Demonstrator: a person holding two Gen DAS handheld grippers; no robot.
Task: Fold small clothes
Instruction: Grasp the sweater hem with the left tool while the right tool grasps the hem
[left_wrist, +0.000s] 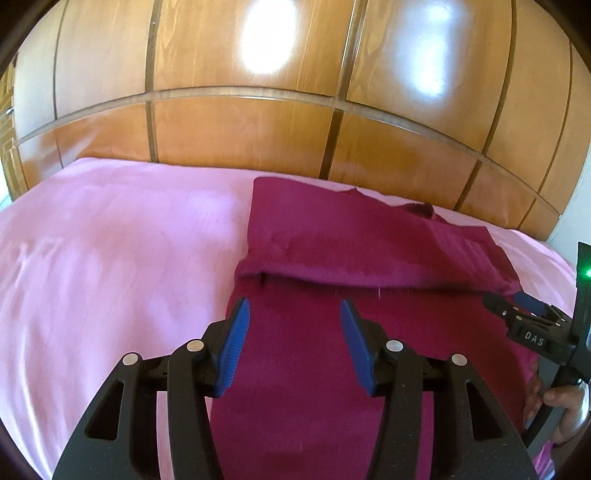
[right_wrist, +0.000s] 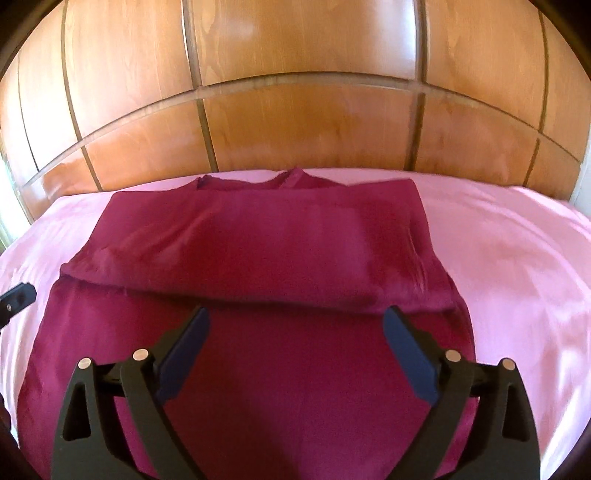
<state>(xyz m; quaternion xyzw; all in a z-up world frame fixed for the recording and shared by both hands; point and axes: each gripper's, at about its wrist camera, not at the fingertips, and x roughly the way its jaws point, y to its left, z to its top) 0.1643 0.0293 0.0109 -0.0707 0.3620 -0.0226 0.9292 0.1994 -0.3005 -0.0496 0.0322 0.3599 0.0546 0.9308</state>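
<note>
**Q.** What does the figure show, and where does the garment lie?

**A.** A dark magenta garment (right_wrist: 258, 251) lies flat on a pink bed sheet (right_wrist: 517, 258), filling the centre of the right wrist view and the centre-right of the left wrist view. Its far half lies doubled over the near half, and the folded edge runs across the middle of both frames. A wooden panelled wall (right_wrist: 295, 92) stands behind the bed.

**Q.** How do the grippers stand?

**A.** The left gripper (left_wrist: 293, 314) hovers at a middling spread over the near layer, nothing between its blue pads. The right gripper (right_wrist: 295, 321) is spread wide, also empty, just short of the folded edge.

**Q.** How is the cloth likely to handle?

**A.** Judged from its drape: light, limp and soft, with no stiffness. It should sag from any single point and may drag on the sheet, so a layer can slip.

**Q.** Where should it be taken?

**A.** Probably at the two ends of an edge, pinching every layer there at once.
</note>
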